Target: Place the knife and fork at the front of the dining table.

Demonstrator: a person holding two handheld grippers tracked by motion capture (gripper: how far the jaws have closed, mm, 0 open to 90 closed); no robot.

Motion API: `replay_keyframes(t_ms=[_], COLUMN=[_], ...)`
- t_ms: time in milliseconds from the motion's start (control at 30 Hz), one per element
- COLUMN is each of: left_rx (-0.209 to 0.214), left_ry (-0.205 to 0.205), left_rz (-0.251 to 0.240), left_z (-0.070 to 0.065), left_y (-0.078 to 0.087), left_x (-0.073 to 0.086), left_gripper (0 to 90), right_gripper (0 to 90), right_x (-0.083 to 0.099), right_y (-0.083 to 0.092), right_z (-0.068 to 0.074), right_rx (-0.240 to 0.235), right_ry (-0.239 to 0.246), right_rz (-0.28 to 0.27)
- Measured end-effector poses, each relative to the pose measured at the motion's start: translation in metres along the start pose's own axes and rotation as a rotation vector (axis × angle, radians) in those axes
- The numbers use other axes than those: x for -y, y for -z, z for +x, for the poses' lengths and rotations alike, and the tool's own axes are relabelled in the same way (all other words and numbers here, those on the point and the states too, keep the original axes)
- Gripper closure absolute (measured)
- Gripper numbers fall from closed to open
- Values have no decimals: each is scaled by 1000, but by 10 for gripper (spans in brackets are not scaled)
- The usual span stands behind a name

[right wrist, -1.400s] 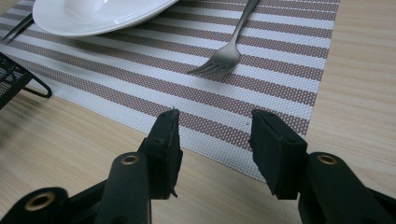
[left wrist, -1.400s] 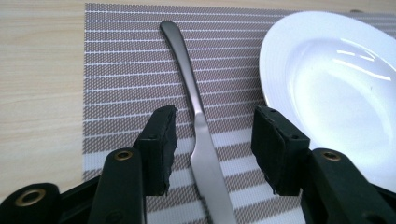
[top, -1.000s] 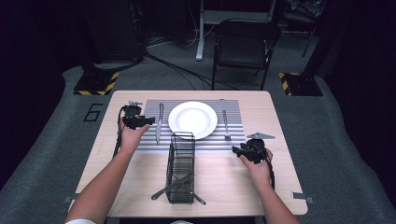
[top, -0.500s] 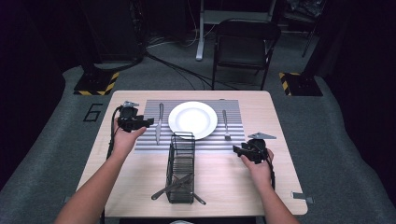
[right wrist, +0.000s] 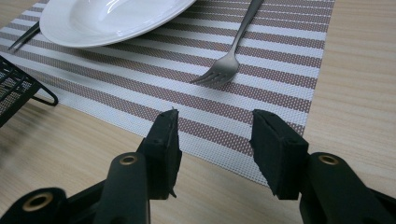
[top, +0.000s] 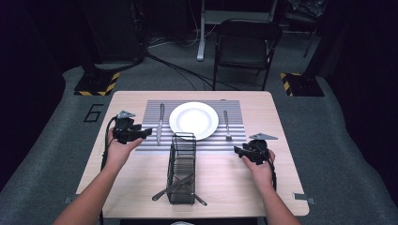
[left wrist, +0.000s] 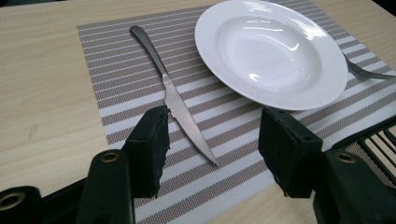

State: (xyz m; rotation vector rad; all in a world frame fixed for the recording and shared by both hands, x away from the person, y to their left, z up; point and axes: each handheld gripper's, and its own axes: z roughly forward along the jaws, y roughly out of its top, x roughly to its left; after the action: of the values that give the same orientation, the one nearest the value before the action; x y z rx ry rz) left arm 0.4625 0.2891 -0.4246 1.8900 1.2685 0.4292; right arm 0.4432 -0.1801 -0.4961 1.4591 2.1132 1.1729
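1. Steel table knife with serrated blade [left wrist: 180,103]: lies flat on the striped woven placemat [top: 234,140], just left of the white round plate [top: 193,120].
2. Left gripper [top: 146,132]: jaws have just been opening, nothing between them; knife released.
3. Right gripper [top: 238,151]: jaws apart, empty, near the steel fork [right wrist: 229,58].
4. Judged step: knife placed. Next likely calls for reaching into the black wire basket [top: 182,168] for the remaining cutlery.

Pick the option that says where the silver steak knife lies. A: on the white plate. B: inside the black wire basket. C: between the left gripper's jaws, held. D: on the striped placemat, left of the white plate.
D: the silver steak knife lies flat on the striped placemat beside the round white plate, ahead of the open left gripper, untouched.
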Motion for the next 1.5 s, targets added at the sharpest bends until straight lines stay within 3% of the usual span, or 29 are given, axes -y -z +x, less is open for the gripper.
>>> replay_keyframes(t_ms=[467, 933, 1033, 1200, 1500], left_rx=[20, 13, 9, -19, -11], left_ry=[-13, 11, 24, -16, -43], left_rz=[22, 8, -5, 23, 66], left_z=[-4, 8, 12, 16, 16], left_y=[8, -2, -4, -4, -15], left_x=[40, 85, 90, 92, 102], left_gripper=[424, 415, 415, 416, 419], right_gripper=[515, 515, 515, 515, 515], right_x=[-1, 0, 0, 0, 1], right_y=[1, -1, -1, -1, -4], right_z=[4, 7, 7, 7, 10], right_rx=[-3, -5, -5, -6, -11], right_ry=[15, 16, 18, 19, 32], right_rz=[0, 6, 6, 7, 17])
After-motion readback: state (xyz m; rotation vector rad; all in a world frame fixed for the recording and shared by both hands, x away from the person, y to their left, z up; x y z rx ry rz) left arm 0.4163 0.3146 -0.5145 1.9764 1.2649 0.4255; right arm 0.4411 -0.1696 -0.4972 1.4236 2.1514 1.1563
